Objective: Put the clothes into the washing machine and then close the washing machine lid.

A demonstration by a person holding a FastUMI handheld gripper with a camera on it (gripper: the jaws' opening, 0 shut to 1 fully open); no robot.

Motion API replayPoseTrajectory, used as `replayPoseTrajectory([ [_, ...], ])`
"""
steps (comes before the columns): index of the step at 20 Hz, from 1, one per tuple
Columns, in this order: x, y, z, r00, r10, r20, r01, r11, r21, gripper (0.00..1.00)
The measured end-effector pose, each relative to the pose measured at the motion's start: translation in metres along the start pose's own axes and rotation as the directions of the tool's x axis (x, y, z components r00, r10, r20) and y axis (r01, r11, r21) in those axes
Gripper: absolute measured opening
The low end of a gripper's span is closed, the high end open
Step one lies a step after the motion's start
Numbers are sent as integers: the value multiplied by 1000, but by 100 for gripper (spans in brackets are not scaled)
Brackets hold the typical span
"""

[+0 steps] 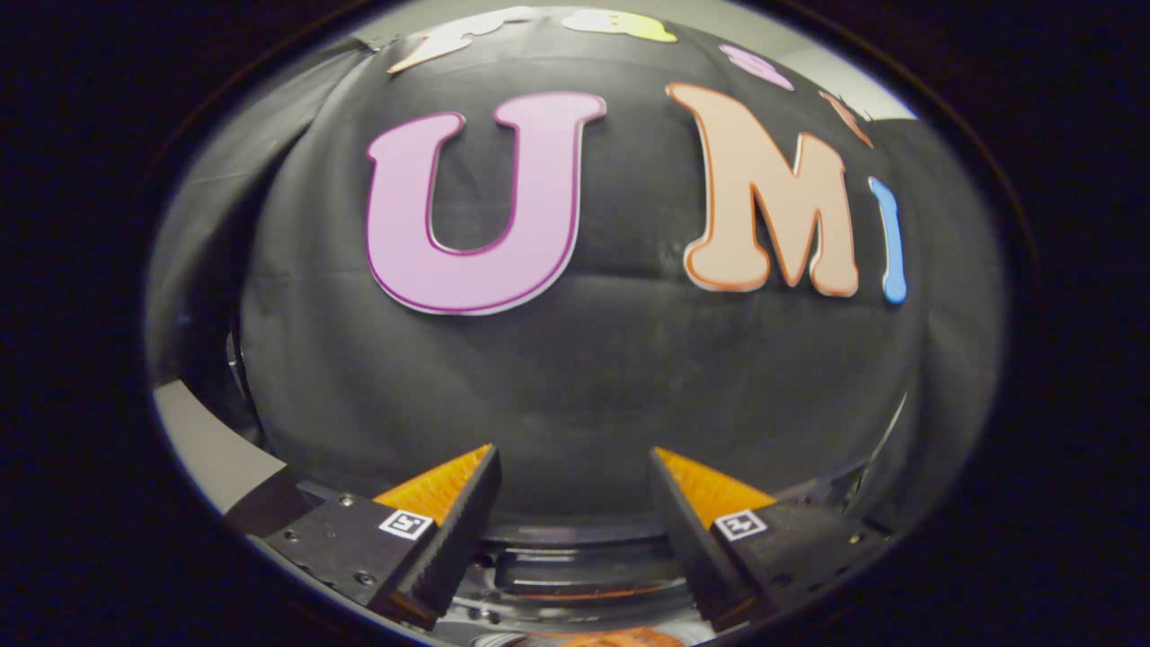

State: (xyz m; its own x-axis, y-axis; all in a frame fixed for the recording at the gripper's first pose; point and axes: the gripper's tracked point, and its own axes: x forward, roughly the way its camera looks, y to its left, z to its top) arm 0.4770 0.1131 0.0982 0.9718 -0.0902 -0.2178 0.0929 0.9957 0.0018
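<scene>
My gripper (575,467) stands open with a wide gap and nothing between its fingers. It faces the black cloth wall of the booth. Below and between the fingers I see part of the washing machine's top opening (575,575), a dark glossy rim with reflections. At the very bottom, under the fingers, a sliver of orange cloth (620,638) shows; how it lies I cannot tell. The machine's lid is hidden from me.
The black cloth wall (575,386) stands close ahead, beyond the fingers. A pale grey surface (211,449) curves past to the left of the left finger. A thin light edge (889,431) runs down at the right of the cloth.
</scene>
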Motion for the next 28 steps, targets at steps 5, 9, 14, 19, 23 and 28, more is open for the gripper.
replayPoseTrajectory([
  [5, -15, -5, 2, 999, -30, 13, 30, 1000, 8, 99],
  [9, -29, -5, -2, 998, -49, 32, 48, 999, 15, 99],
  [14, -49, -6, -6, 998, -60, 29, 59, 998, 14, 98],
  [19, -60, -7, -10, 997, -68, 22, 68, 998, 9, 99],
  [23, -69, -7, -13, 997, -67, 23, 67, 998, 10, 98],
  [28, -80, -8, -15, 996, -79, 46, 78, 997, 13, 98],
])
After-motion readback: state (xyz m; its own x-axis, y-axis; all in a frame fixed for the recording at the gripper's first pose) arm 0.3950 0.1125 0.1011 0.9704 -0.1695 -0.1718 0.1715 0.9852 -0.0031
